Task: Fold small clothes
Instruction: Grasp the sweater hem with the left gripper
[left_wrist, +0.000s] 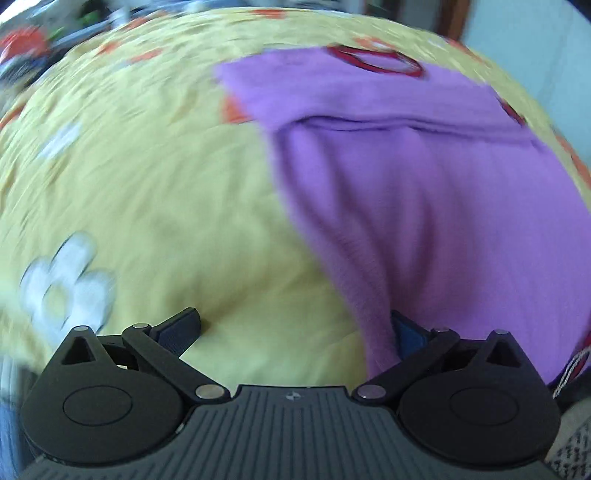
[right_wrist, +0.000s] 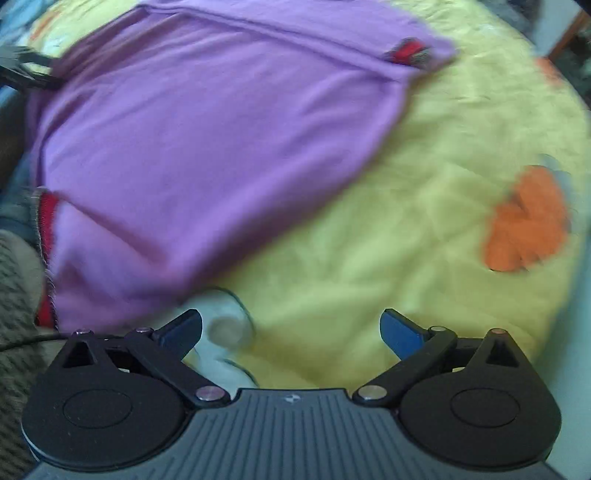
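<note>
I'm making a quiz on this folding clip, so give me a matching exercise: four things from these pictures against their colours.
Things:
1. shirt
2. bedsheet
3. cuff trim
4. flower print

Colours:
A. white
B. purple
C. red
D. yellow

Pairs: 1-B, 2-D, 3-C, 4-A

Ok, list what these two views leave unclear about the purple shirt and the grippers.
- Left wrist view: purple shirt drapes over one finger of the left gripper; contact there is hidden.
- Right wrist view: the shirt's left part runs past the frame edge.
- Both views: motion blur smears the red trim and bedspread print.
</note>
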